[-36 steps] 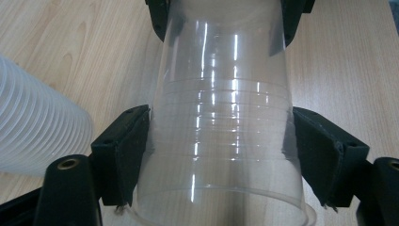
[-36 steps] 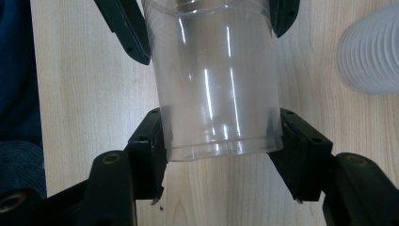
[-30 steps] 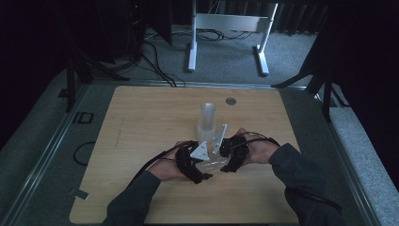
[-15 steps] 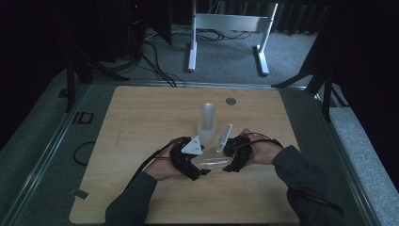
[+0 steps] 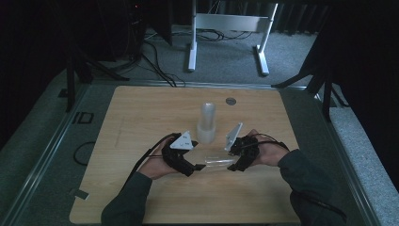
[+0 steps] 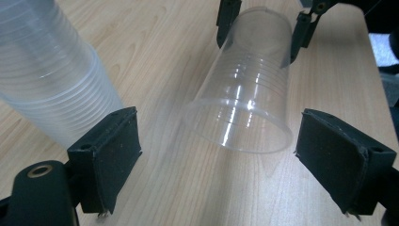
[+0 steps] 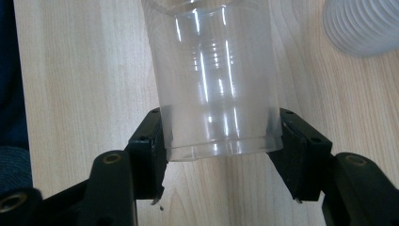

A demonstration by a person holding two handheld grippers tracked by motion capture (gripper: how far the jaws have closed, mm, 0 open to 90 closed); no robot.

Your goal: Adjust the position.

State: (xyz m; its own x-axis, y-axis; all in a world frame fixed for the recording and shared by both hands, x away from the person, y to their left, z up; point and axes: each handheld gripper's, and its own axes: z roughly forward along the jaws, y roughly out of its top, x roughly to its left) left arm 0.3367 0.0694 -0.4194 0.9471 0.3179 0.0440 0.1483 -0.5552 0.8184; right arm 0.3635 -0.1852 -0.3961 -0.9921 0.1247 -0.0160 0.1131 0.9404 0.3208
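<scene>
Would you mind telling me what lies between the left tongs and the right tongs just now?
A single clear plastic cup lies on its side between them: the right tongs grip its base, and its open rim faces the open left tongs, as the left gripper view shows.

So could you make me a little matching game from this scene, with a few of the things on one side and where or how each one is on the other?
Things:
1. single clear plastic cup
2. stack of clear plastic cups
3. left gripper
4. small round disc

States:
A. stands upright at the middle of the table
B. lies on its side, its base clamped in the right gripper
C. lies flat near the table's far edge
D. jaws wide open, either side of a cup's rim

Pairs: 1-B, 2-A, 3-D, 4-C
</scene>
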